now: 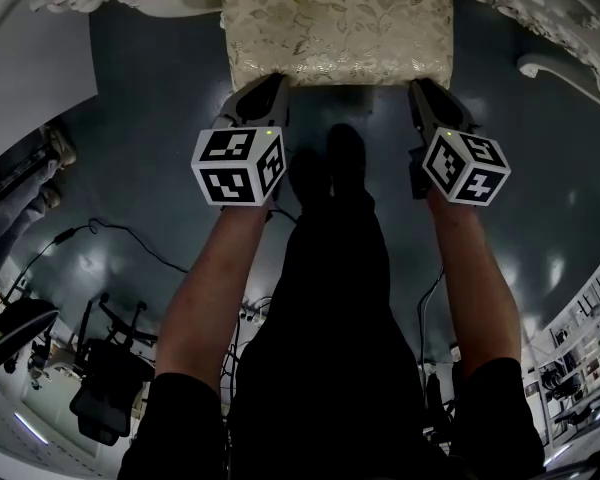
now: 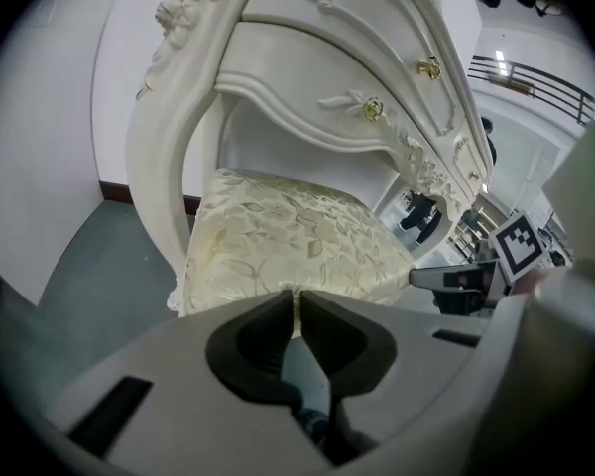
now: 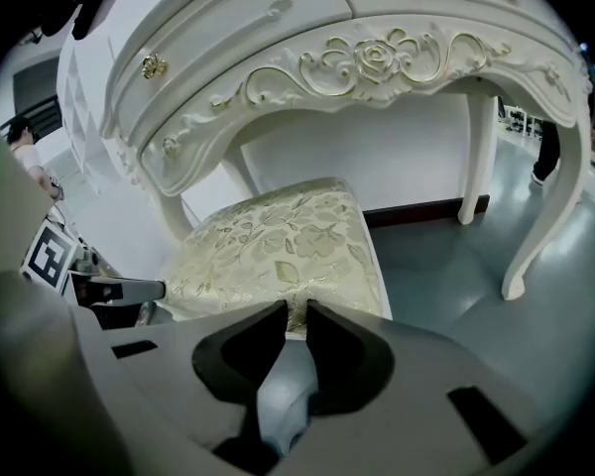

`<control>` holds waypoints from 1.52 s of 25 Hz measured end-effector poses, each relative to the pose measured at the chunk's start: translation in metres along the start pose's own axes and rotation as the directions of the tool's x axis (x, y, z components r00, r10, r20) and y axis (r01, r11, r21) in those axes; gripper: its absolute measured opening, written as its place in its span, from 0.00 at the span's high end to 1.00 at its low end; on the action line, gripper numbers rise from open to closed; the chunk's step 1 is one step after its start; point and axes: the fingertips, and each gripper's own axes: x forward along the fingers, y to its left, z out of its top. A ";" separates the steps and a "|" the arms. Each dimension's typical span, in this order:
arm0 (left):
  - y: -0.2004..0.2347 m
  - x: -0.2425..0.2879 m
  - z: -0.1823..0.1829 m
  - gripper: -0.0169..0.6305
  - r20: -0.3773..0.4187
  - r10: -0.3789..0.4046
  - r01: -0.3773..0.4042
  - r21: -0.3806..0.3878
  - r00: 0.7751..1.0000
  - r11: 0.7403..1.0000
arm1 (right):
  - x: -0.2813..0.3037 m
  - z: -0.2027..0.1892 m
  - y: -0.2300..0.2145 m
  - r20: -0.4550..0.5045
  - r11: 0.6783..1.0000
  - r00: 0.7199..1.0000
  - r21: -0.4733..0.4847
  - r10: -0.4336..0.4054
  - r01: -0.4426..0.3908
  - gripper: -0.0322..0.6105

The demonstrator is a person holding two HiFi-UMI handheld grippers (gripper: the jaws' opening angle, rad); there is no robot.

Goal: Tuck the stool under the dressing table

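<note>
The stool (image 1: 338, 30) is partly under the dressing table (image 3: 367, 62), long side crosswise, dead ahead of both grippers. Left gripper (image 1: 267, 85) and right gripper (image 1: 425, 90) are at its near edge, one per corner, equally close. Left jaws are pinched together and right ones a sliver apart, neither clearly gripping anything. Looks like a straight push forward.

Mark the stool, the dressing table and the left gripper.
stool (image 1: 338, 33): head view, top of the cushion.
dressing table (image 3: 372, 59): right gripper view, carved rose on the front rail.
left gripper (image 2: 297, 297): left gripper view, between its fingertips.
</note>
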 end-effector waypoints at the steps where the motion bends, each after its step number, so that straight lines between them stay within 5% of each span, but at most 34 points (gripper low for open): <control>1: 0.000 0.003 0.003 0.93 0.002 0.006 -0.006 -0.001 1.000 1.000 | 0.002 0.004 -0.002 0.005 1.000 1.000 0.009 0.002 -0.002 0.83; 11: 0.036 0.024 0.053 0.93 0.108 0.107 -0.111 0.035 0.988 0.993 | 0.033 0.036 0.012 0.046 0.997 0.996 0.014 0.082 -0.082 0.83; 24: 0.048 0.051 0.095 0.93 0.180 0.130 -0.139 0.034 0.975 0.990 | 0.067 0.086 0.003 0.101 0.998 0.993 -0.022 0.061 -0.059 0.83; 30: 0.038 0.059 0.100 0.93 0.206 0.063 -0.081 0.080 0.976 0.993 | 0.073 0.103 -0.012 0.135 1.000 0.991 -0.009 0.019 -0.018 0.83; 38: 0.037 0.064 0.109 0.93 0.204 0.115 -0.150 0.165 0.972 0.975 | 0.076 0.112 -0.013 0.150 1.000 0.989 -0.006 0.009 -0.008 0.83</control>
